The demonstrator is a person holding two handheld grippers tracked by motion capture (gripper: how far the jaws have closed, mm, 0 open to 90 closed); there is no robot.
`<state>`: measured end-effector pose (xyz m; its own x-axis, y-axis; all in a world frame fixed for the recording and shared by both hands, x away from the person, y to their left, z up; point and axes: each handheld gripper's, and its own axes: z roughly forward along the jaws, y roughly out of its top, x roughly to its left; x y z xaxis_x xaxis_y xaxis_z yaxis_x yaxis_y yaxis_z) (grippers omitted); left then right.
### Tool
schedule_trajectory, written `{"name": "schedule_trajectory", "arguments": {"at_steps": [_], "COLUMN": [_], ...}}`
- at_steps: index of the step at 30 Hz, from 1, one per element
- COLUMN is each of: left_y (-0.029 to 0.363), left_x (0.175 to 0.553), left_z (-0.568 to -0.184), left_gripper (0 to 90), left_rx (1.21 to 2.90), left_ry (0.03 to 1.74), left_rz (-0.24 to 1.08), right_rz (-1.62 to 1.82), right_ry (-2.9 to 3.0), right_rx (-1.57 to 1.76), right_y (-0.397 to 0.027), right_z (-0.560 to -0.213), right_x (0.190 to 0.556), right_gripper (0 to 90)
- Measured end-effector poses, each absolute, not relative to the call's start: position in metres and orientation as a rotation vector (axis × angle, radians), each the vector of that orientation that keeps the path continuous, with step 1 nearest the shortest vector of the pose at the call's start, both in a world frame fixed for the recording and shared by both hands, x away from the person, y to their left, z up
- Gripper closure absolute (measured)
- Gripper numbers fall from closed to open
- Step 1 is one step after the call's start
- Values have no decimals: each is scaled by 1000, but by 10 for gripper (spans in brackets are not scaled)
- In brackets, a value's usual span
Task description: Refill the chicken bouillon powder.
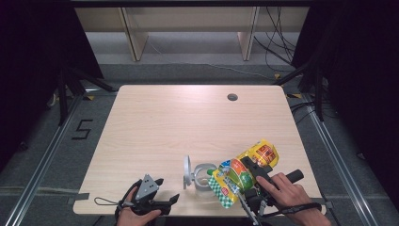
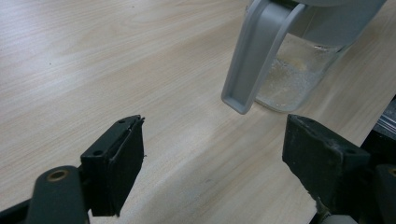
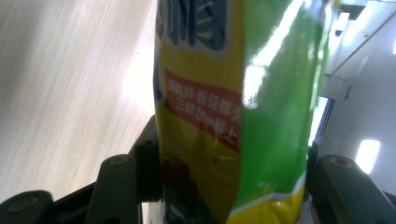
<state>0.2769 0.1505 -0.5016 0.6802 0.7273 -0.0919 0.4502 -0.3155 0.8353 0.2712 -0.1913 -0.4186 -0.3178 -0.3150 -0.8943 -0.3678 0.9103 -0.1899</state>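
Holding a yellow and green snack bag [image 1: 244, 169], the right gripper [image 1: 251, 181] stands near the front right edge of the bench [image 1: 155, 122]. In the right gripper view its two black fingers [image 3: 140, 172] press on both sides of the bag [image 3: 233, 116], which rises between them with red and blue print on its glossy face. In the high view the bag is tilted, its lower end with a green checked pattern pointing toward a clear pitcher [image 1: 202, 176]. This pitcher stands just beside the bag on its left, with a grey handle and its round lid [image 1: 187, 170] open and standing up.

The left gripper [image 1: 157, 190] is at the front edge of the bench, well to the left of the pitcher. In the left gripper view its fingers [image 2: 116, 163] stand wide apart with only the wood between them, and the pitcher's handle [image 2: 254, 56] is a little ahead, not touched.
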Motion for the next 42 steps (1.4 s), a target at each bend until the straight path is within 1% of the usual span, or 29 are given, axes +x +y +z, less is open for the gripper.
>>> {"name": "schedule_trajectory", "arguments": {"at_steps": [2, 11, 22, 25, 29, 31, 32, 33, 34, 35, 39, 40, 42], "left_y": [149, 151, 149, 152, 148, 149, 149, 151, 149, 151, 149, 151, 150], "left_x": [277, 277, 276, 277, 275, 276, 275, 277, 277, 277, 276, 277, 277], "left_z": [-502, -501, -501, -501, -501, -501, -501, -501, -502, -501, -501, -501, -501], "left_gripper": [202, 202, 202, 202, 202, 202, 202, 202, 202, 202, 202, 202, 202], "left_rx": [1950, 1975, 1955, 1984, 1945, 1957, 1952, 1982, 1952, 1975, 1953, 1981, 1971], "left_ry": [917, 911, 915, 911, 937, 914, 935, 908, 915, 910, 917, 908, 911], "left_rz": [373, 386, 377, 388, 364, 381, 366, 388, 376, 384, 375, 389, 382], "right_rz": [48, 46, 25, 18, 29, 24, 22, 22, 11, 8, 9, 22, 16], "right_ry": [1898, 1919, 1922, 1928, 1917, 1919, 1920, 1920, 1928, 1927, 1932, 1922, 1926], "right_rx": [-549, -528, -549, -556, -566, -567, -570, -569, -572, -573, -573, -568, -570], "right_y": [-190, -190, -187, -186, -184, -184, -184, -184, -184, -184, -184, -184, -184], "right_z": [-417, -413, -413, -412, -412, -411, -411, -411, -410, -410, -408, -409, -409], "right_x": [273, 273, 273, 273, 276, 276, 276, 276, 276, 276, 276, 276, 276], "right_gripper": [470, 471, 471, 472, 473, 473, 473, 473, 474, 474, 474, 474, 474]}}
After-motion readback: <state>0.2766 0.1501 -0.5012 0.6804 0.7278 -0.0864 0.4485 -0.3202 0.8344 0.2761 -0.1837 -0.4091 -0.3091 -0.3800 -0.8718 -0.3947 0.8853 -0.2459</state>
